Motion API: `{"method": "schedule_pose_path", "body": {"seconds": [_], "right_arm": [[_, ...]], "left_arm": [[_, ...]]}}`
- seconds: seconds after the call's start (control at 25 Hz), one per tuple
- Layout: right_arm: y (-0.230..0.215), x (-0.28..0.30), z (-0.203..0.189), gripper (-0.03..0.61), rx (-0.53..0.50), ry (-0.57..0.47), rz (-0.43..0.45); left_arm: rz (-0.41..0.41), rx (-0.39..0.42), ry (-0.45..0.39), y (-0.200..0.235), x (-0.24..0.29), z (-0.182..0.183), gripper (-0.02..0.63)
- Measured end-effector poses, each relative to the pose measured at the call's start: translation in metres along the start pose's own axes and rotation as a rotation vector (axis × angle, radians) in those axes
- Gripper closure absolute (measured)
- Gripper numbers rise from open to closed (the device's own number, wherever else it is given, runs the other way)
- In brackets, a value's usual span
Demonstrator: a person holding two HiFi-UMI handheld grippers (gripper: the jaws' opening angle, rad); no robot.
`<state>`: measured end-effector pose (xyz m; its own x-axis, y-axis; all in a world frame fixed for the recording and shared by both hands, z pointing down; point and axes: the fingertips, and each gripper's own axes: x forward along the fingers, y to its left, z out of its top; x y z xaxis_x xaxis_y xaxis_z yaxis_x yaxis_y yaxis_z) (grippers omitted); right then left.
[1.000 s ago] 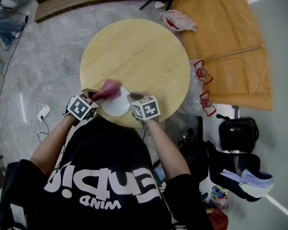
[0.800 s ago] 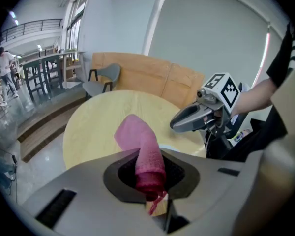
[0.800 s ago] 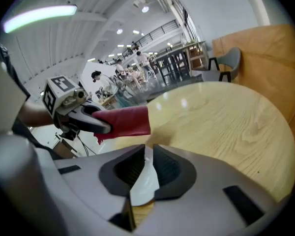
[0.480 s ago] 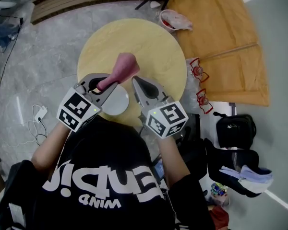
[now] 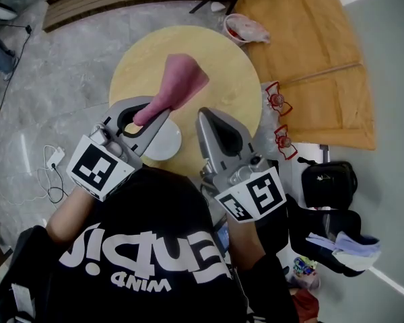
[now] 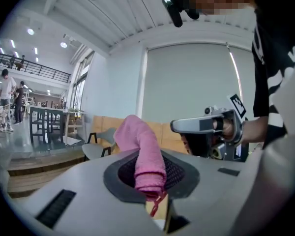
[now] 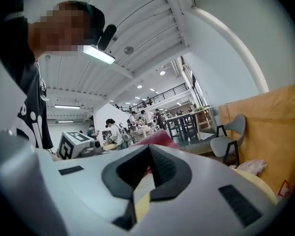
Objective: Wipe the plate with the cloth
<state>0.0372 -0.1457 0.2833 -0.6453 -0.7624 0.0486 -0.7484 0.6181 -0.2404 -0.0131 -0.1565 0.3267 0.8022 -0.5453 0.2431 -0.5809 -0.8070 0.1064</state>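
Low and left of centre in the head view, the left gripper (image 5: 143, 121) is clamped on the pink cloth (image 5: 178, 83), which sticks up toward the frame's top. Right of it, the right gripper (image 5: 203, 114) has its jaws together with nothing between them. Beneath both, the white plate (image 5: 168, 143) sits near the lower edge of the round wooden table (image 5: 215, 59).

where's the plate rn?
Head view: the plate sits at the table's near edge, below the raised left gripper holding the cloth, just left of the right gripper.
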Motion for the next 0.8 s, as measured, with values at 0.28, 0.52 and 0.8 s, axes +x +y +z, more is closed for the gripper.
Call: {"method": "schedule_pose_path", "body": {"seconds": [0.28, 0.52, 0.8], "right_arm": [[0.006, 0.0, 0.015, 0.557, -0.032, -0.05, 0.03], [0.002, -0.003, 0.017, 0.557, -0.035, -0.054, 0.024], [-0.004, -0.001, 0.017, 0.557, -0.041, -0.056, 0.006]], "left_arm": [[0.003, 0.006, -0.014, 0.0, -0.001, 0.004, 0.565], [-0.006, 0.01, -0.011, 0.0, 0.0, 0.005, 0.565], [-0.02, 0.019, -0.01, 0.002, 0.003, 0.004, 0.565]]}}
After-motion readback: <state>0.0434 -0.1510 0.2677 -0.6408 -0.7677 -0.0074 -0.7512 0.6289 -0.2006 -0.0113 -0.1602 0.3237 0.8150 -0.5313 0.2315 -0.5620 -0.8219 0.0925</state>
